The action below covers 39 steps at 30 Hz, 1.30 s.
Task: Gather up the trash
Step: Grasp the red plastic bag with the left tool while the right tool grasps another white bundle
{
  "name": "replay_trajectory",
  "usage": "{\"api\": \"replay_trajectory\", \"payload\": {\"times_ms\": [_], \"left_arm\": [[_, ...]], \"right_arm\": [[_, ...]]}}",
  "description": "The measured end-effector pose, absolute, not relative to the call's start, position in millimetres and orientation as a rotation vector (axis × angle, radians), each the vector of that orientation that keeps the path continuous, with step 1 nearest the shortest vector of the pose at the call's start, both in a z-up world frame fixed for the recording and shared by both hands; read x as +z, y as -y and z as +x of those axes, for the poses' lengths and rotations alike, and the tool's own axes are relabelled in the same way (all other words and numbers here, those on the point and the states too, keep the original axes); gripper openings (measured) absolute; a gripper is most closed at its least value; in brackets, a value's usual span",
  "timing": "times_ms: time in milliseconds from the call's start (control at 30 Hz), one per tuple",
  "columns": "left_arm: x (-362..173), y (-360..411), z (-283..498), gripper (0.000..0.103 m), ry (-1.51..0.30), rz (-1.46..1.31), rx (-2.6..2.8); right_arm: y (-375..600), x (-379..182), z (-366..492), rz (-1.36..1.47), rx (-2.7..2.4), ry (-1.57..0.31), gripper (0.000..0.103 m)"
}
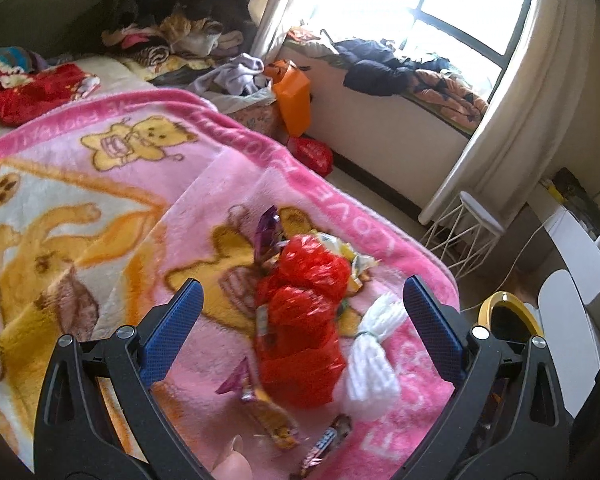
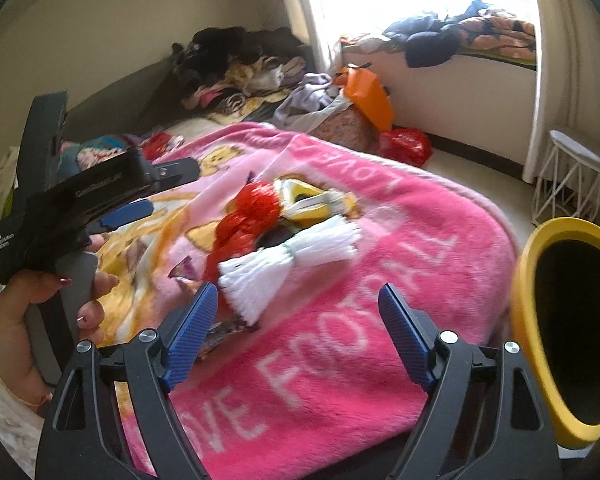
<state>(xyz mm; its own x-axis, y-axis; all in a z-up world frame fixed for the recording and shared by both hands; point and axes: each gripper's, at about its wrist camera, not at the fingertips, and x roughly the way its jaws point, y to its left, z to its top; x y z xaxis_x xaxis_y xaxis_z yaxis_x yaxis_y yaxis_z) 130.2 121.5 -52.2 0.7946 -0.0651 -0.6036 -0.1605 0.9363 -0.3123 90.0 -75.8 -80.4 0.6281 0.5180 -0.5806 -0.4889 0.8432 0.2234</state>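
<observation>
A pile of trash lies on a pink blanket (image 1: 100, 184) on the bed: a crumpled red plastic bag (image 1: 304, 312), a white yarn tassel (image 1: 374, 344), purple and yellow snack wrappers (image 1: 266, 412). My left gripper (image 1: 302, 296) is open above the red bag, empty. In the right wrist view the red bag (image 2: 248, 216), tassel (image 2: 288, 260) and yellow wrappers (image 2: 312, 200) lie ahead of my right gripper (image 2: 300, 304), which is open and empty just short of the tassel. The left gripper (image 2: 128, 210) shows at the left, held by a hand. A yellow bin (image 2: 556, 328) stands at the right.
The bin's rim (image 1: 508, 312) shows past the bed's corner. Clothes are piled at the bed's far end (image 1: 172, 20). An orange bag (image 1: 294, 96) and a red bag (image 1: 312, 154) sit on the floor by the window bench. A white wire stool (image 1: 472, 224) stands near the curtain.
</observation>
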Motion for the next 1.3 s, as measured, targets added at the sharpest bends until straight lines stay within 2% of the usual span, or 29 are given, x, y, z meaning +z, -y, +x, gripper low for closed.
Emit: {"api": "replay_trajectory", "payload": {"times_ms": [100, 333, 467, 567, 633, 733, 800, 1000, 1067, 1167, 1200, 1233, 1300], "left_arm": [[-59.3, -127.2, 131.3, 0.09, -0.681, -0.377, 0.04], [-73.9, -139.0, 133.4, 0.062, -0.719, -0.466, -0.008], [-80.2, -144.2, 135.7, 0.052, -0.737, -0.514, -0.041], [-82.8, -143.0, 138.3, 0.046, -0.751, -0.523, -0.059], [-84.5, -140.4, 140.2, 0.04, -0.761, -0.522, -0.067], [-86.8, -133.8, 143.4, 0.037, -0.771, -0.517, -0.084], [-88.5, -129.0, 145.9, 0.037, -0.778, -0.505, -0.088], [-93.4, -112.3, 149.3, 0.037, -0.798, -0.446, -0.091], [-94.6, -106.4, 150.2, 0.033, -0.804, -0.416, -0.087], [-95.6, -99.4, 149.9, 0.019, -0.808, -0.393, -0.073], [-95.3, -97.5, 149.4, 0.007, -0.805, -0.391, -0.069], [-94.8, -95.6, 148.7, 0.002, -0.803, -0.385, -0.068], [-92.1, -90.4, 146.6, 0.0, -0.792, -0.365, -0.075]], "right_arm": [[62.2, -84.3, 92.4, 0.03, 0.593, -0.688, 0.08], [48.8, -98.7, 113.7, 0.091, 0.611, -0.756, 0.08], [41.2, -103.6, 123.5, 0.107, 0.632, -0.792, 0.074], [36.0, -108.5, 127.0, 0.113, 0.651, -0.817, 0.067], [33.9, -111.8, 126.9, 0.112, 0.673, -0.83, 0.045], [34.1, -115.9, 124.6, 0.105, 0.695, -0.843, 0.025], [38.0, -116.2, 122.9, 0.105, 0.696, -0.843, 0.017], [54.7, -112.2, 116.1, 0.107, 0.682, -0.826, 0.014], [61.0, -109.0, 113.4, 0.108, 0.673, -0.812, 0.014], [67.8, -105.5, 111.3, 0.112, 0.664, -0.797, 0.014], [69.6, -104.4, 110.7, 0.111, 0.662, -0.793, 0.014], [72.0, -102.4, 109.3, 0.111, 0.659, -0.785, 0.014], [77.2, -101.4, 108.4, 0.111, 0.656, -0.777, 0.014]]}}
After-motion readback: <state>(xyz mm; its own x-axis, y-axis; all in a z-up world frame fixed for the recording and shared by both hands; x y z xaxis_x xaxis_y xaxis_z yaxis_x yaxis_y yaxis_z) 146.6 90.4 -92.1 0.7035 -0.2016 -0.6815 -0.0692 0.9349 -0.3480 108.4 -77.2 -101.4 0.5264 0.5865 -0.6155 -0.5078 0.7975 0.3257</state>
